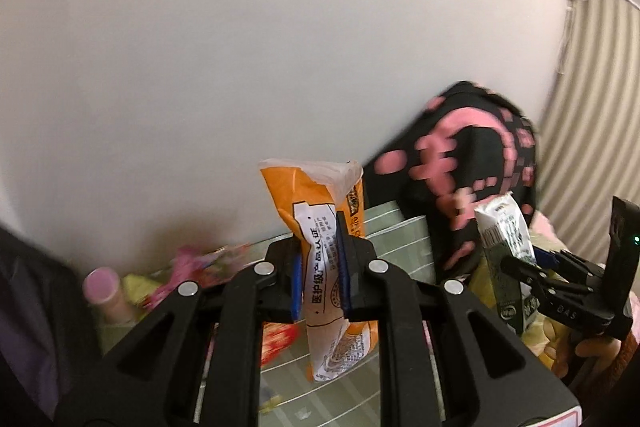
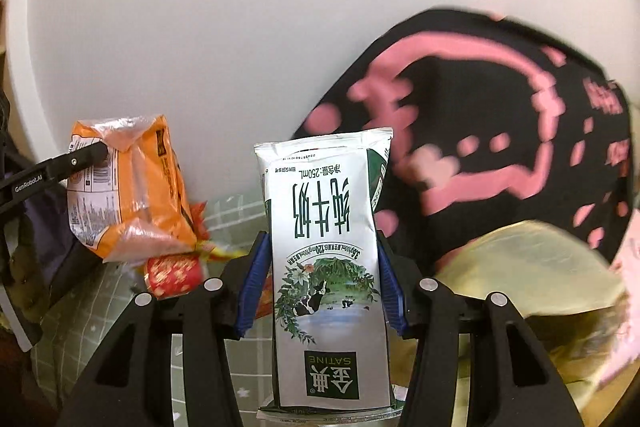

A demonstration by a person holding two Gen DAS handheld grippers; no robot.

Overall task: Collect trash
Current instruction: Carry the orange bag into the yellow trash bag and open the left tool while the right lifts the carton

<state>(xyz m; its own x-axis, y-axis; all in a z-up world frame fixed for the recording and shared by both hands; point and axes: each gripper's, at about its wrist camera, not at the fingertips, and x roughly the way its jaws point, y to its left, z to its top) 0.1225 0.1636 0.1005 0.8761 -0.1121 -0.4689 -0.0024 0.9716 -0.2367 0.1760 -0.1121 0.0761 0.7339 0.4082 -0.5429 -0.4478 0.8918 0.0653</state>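
Left wrist view has the left gripper (image 1: pixel 320 267) at lower centre, its blue pads (image 1: pixel 296 279) pressed flat onto an orange wrapper (image 1: pixel 320 227) that stands upright between them, torn top toward the wall. Clamping it at mid-length probably keeps the limp film from folding over. At the right edge of that frame the right gripper (image 1: pixel 532 267) holds a milk carton (image 1: pixel 506 235), just beside the wrapper but apart from it.

Right wrist view puts the carton (image 2: pixel 326 267) at centre, print upside down, with the right gripper (image 2: pixel 320 287) closed on its narrow sides, the stiffer way to grip a flattened box. The wrapper (image 2: pixel 124 187) hangs at mid left in the other tool's fingers.

Both pieces are lifted clear of a green checked sheet (image 1: pixel 340 395), where a red packet (image 2: pixel 172 273) and pink clutter (image 1: pixel 192 263) remain at lower left. A black and pink bag (image 2: pixel 500 131) fills the right, blurred. No bin shows, so both items seem held for carrying to one out of frame
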